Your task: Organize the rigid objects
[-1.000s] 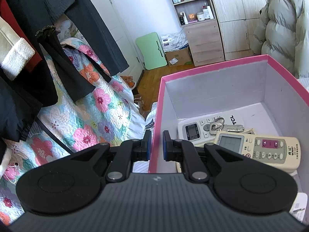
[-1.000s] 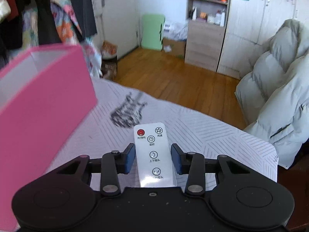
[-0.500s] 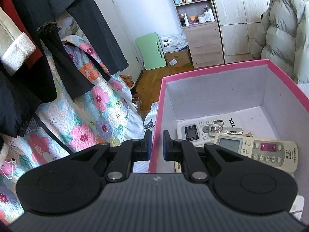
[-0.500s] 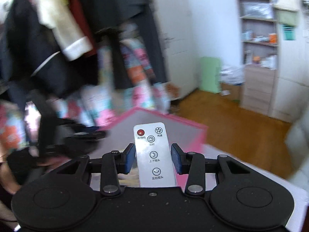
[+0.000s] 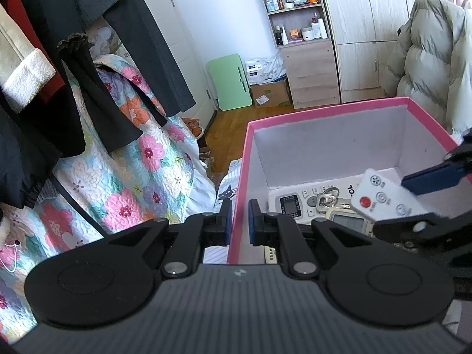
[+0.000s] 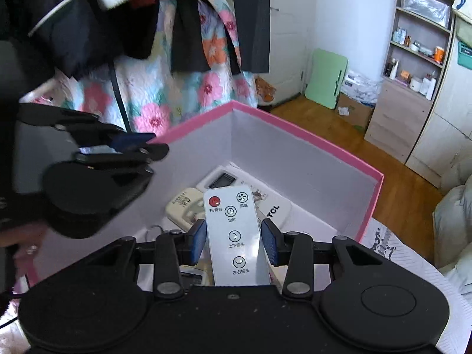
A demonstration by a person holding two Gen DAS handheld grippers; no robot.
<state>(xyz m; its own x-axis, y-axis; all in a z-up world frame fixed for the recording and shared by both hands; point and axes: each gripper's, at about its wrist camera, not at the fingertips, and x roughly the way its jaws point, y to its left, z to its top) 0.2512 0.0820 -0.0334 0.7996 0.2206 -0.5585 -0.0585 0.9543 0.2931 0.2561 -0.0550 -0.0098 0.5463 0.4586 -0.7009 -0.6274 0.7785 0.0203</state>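
A pink box (image 5: 324, 113) with white inner walls holds several remotes and a key ring (image 5: 327, 194). My left gripper (image 5: 238, 217) is shut on the box's left wall (image 5: 236, 230). My right gripper (image 6: 234, 243) is shut on a small white fan remote (image 6: 233, 230) with a red button and holds it over the inside of the box (image 6: 298, 150). The same remote (image 5: 383, 199) shows at the right of the left wrist view, above a TCL remote (image 5: 301, 203). The left gripper also shows in the right wrist view (image 6: 129, 144).
Dark clothes (image 5: 73, 44) and a floral quilt (image 5: 132, 177) hang to the left of the box. A puffy jacket (image 5: 427, 59), a wooden shelf cabinet (image 5: 306, 44) and a green folding board (image 5: 230, 81) stand beyond. The box rests on a striped bed sheet (image 6: 413, 265).
My right gripper has swung left with the fan remote, from over the bed sheet to over the inside of the pink box. The left gripper has kept its hold on the box wall.
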